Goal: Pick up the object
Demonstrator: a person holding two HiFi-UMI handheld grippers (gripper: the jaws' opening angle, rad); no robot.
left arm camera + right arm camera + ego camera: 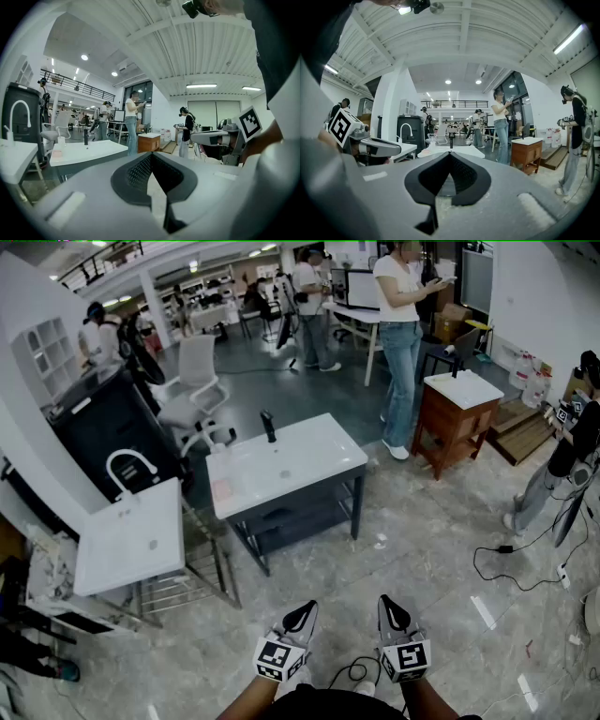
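A white basin table (319,460) stands in the middle of the floor, a black tap (268,425) at its far edge. A small pink flat object (222,489) lies at the table's left end, with a white cup (231,437) behind it. My left gripper (302,611) and right gripper (392,607) are side by side near my body, well short of the table. Both point level at it, shut and empty. In the left gripper view the gripper (151,154) has its jaw tips touching. The right gripper (450,153) looks the same in its own view, with the tap (451,142) beyond.
A second white basin (131,540) with an arched white tap (127,465) stands on a metal frame at left. A wooden cabinet (452,423), a standing person (401,343) and a white chair (192,395) lie beyond. Cables (525,568) trail on the floor at right.
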